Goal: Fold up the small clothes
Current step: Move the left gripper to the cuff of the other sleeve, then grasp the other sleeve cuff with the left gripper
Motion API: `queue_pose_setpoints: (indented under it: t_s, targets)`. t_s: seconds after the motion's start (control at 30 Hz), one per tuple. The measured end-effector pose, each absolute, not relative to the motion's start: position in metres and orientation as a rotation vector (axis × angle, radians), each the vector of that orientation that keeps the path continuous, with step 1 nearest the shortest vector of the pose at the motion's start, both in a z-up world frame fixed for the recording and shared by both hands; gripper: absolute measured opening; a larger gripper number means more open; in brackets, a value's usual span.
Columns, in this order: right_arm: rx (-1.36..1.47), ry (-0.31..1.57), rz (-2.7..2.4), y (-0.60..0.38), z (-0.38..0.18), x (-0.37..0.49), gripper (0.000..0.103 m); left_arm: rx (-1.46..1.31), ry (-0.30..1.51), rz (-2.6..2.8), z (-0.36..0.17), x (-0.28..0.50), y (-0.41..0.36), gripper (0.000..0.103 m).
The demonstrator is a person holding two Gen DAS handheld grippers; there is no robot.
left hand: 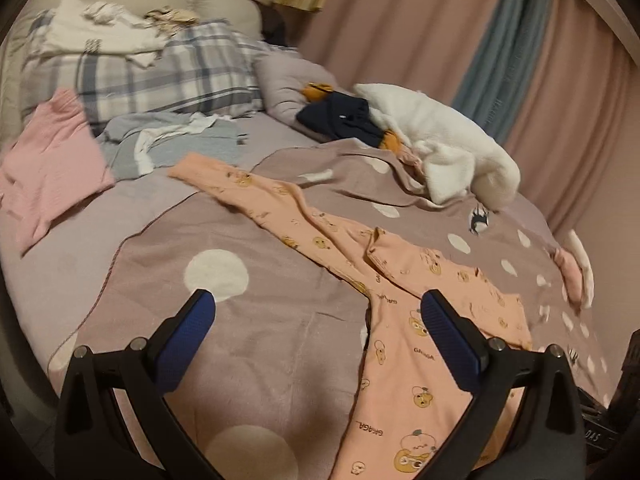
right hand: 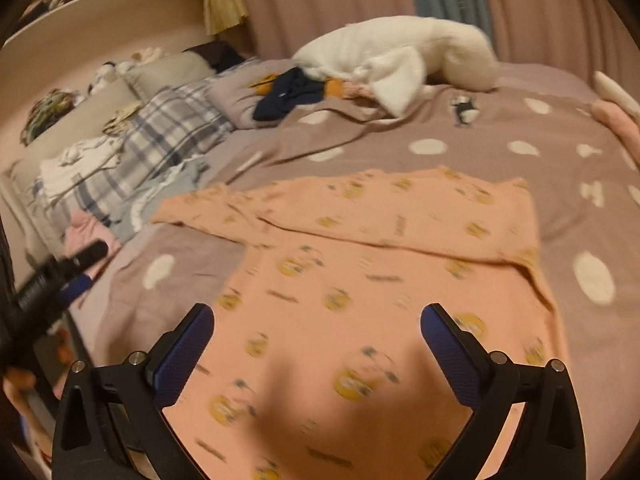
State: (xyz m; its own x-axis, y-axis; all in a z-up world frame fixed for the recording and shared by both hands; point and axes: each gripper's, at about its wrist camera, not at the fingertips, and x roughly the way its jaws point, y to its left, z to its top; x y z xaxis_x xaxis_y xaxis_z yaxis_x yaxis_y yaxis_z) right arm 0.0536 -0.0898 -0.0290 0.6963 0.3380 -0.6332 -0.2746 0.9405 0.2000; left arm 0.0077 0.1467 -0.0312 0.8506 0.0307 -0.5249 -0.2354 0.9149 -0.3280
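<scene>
The right gripper [right hand: 317, 314] hangs with its jaws spread wide and nothing between them, above a peach printed baby garment [right hand: 360, 280] laid out on a bed. The left gripper [left hand: 318, 302] also stands wide open and empty, its right finger over the garment's lower part while its left finger sits over the dotted mauve bedspread [left hand: 248, 344]. In the left wrist view the garment [left hand: 404, 320] runs diagonally across the bedspread, one long narrow part reaching toward the pillows. A white fluffy blanket [left hand: 432, 148] lies bunched farther back, touching a dark navy item [left hand: 340, 118]. A pink cloth [left hand: 52, 160] and a grey-blue cloth [left hand: 180, 146] lie to the left, just in front of plaid pillows [left hand: 160, 76]. Pink curtains [left hand: 420, 20] close off the background. The right wrist view is blurred.
</scene>
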Motion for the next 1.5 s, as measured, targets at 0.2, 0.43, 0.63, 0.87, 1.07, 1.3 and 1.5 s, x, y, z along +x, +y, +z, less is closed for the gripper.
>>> queue_pose_setpoints:
  t_s: [0.2, 0.43, 0.63, 0.87, 1.07, 1.3, 1.5]
  targets:
    - [0.138, 0.729, 0.302, -0.109, -0.031, 0.058, 0.102, -0.464, 0.532, 0.163, -0.039, 0.014, 0.174, 0.103]
    - [0.147, 0.770, 0.277, -0.109, -0.050, 0.064, 0.102, -0.547, 0.528, 0.206, -0.050, 0.032, 0.207, 0.103]
    - [0.127, 0.810, 0.260, -0.111, -0.066, 0.077, 0.102, -0.677, 0.559, 0.028, -0.062, 0.079, 0.252, 0.103]
    - [0.097, 0.797, 0.260, -0.107, -0.069, 0.085, 0.102, -0.697, 0.585, 0.164, -0.075, 0.134, 0.310, 0.102]
    - [0.125, 0.849, 0.251, -0.108, -0.079, 0.091, 0.102, -0.904, 0.640, 0.083, -0.103, 0.174, 0.353, 0.101]
    - [0.020, 0.862, 0.224, -0.102, -0.087, 0.092, 0.102, -1.029, 0.578, 0.116, -0.122, 0.187, 0.388, 0.090]
    - [-0.016, 0.864, 0.248, -0.098, -0.091, 0.097, 0.102, -1.074, 0.564, 0.226, -0.127, 0.195, 0.415, 0.055]
